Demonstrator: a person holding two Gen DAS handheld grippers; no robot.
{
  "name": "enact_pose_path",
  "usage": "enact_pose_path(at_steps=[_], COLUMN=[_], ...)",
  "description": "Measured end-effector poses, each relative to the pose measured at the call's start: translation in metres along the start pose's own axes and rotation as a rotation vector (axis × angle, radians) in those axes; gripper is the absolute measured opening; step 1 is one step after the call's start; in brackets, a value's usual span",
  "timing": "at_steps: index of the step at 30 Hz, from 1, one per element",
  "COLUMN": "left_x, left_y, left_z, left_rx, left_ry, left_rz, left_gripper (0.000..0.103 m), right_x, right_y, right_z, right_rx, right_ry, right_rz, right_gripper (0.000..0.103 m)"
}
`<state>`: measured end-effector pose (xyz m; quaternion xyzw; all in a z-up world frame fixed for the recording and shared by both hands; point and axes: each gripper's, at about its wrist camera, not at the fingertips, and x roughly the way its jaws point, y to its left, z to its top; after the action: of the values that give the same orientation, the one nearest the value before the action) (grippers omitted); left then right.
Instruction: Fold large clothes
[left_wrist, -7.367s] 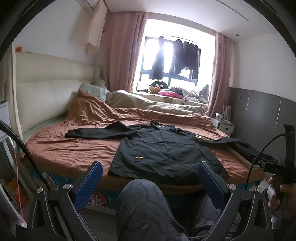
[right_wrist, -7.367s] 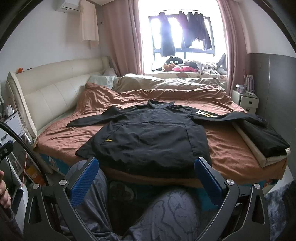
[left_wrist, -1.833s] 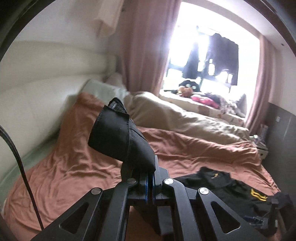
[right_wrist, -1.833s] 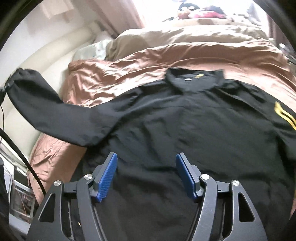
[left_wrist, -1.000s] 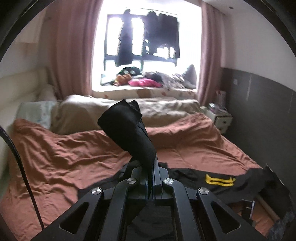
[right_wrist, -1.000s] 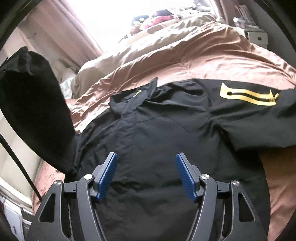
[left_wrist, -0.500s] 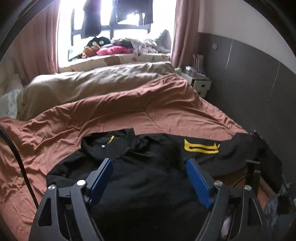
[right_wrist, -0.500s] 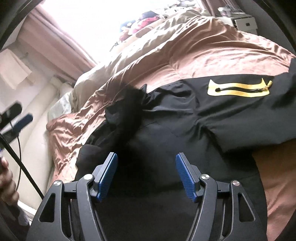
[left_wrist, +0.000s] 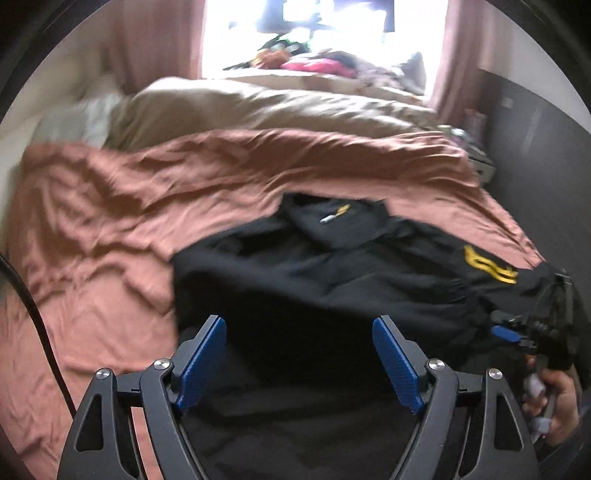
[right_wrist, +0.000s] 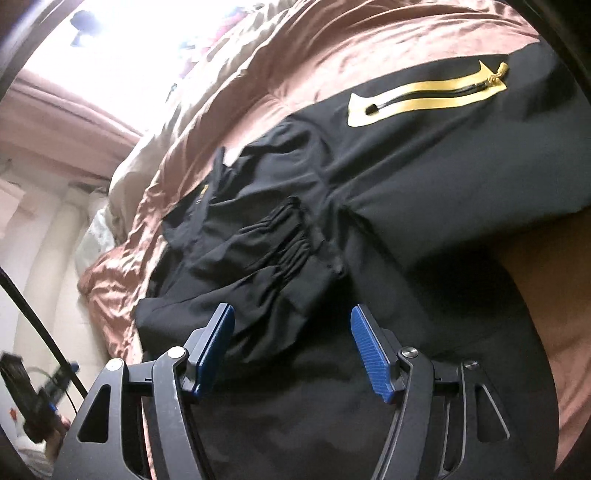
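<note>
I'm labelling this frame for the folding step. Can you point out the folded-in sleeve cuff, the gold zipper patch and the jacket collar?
sleeve cuff (right_wrist: 291, 236), right wrist view, on its gathered elastic.
gold zipper patch (right_wrist: 424, 94), right wrist view, mid-strip.
jacket collar (left_wrist: 332, 218), left wrist view, beside the small gold mark.

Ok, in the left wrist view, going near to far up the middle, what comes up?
Left gripper, open → black jacket → its collar → rust-brown bedspread → beige duvet → window sill clutter.
</note>
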<state>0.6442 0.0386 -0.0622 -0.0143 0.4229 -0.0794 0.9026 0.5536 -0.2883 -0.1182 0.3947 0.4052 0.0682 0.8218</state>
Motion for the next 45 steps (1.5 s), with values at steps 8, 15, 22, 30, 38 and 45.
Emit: enact_pose_path(at_steps=[8, 15, 22, 30, 38, 45], left_x=[0.043, 0.082, 0.109, 0.114, 0.111, 0.083], left_y=[0.084, 0.121, 0.13, 0.125, 0.128, 0.108], left_z=[-0.038, -0.065, -0.08, -0.077, -0.076, -0.066], left_rx=[-0.153, -0.197, -0.208, -0.179, -0.206, -0.222], left_ry=[0.077, 0.14, 0.197, 0.213, 0.221, 0.185], left_rz=[0.064, 0.099, 0.103, 0.142, 0.186, 0.166], left_gripper=[0.075, 0.067, 0.039, 0.024, 0.022, 0.049], right_x=[0.025, 0.036, 0.015, -0.007, 0.008, -0.015], right_y=[0.0, -0.001, -0.005, -0.001, 0.002, -0.007], right_z=[0.017, 0.017, 0.013, -0.022, -0.001, 0.01], right_rx=[-0.024, -0.074, -0.059, -0.011, -0.052, -0.05], right_ry=[0.0, -0.012, -0.126, -0.188, -0.137, -0.148], right_rz=[-0.019, -0.04, -0.099, -0.19, -0.14, -0.059], right_gripper=[0.064, 0.046, 0.009, 0.009, 0.012, 0.066])
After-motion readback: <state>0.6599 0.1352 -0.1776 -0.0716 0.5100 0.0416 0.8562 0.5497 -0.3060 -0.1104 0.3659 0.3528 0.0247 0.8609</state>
